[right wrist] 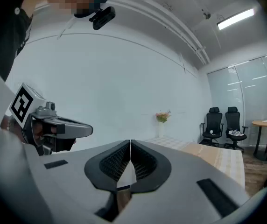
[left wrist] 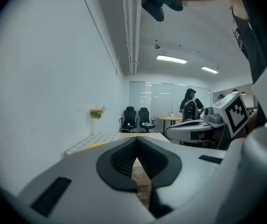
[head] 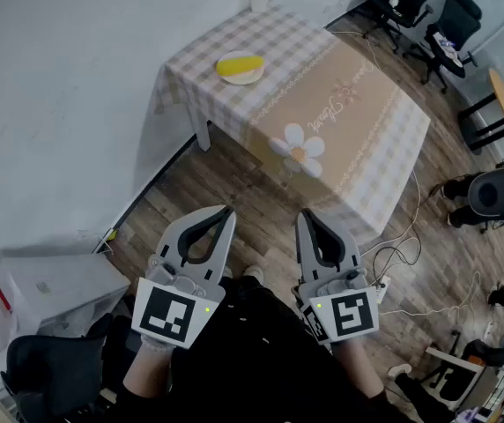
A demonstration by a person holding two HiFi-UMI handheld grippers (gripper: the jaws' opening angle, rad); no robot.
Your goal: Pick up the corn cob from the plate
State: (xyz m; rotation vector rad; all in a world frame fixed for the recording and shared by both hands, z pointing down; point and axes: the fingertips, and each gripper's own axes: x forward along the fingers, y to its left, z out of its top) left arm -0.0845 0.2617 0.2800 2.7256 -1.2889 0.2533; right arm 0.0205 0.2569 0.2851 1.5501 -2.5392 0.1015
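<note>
A yellow corn cob (head: 240,63) lies on a small pale plate (head: 237,77) near the far left corner of a table with a checked and beige cloth (head: 340,122). Both grippers are held low over the wooden floor, well short of the table. My left gripper (head: 226,211) is shut with nothing between its jaws, and my right gripper (head: 307,214) is shut and empty too. In the left gripper view the jaws (left wrist: 136,140) meet, and the cob (left wrist: 96,145) shows as a faint yellow streak on the distant table. In the right gripper view the jaws (right wrist: 130,143) also meet.
A white wall runs along the left. Black office chairs (head: 428,7) stand behind the table, and a vase of flowers (right wrist: 161,119) stands at its far corner. Cables and a power strip (head: 393,276) lie on the floor at the right. White boxes (head: 49,285) sit at the lower left.
</note>
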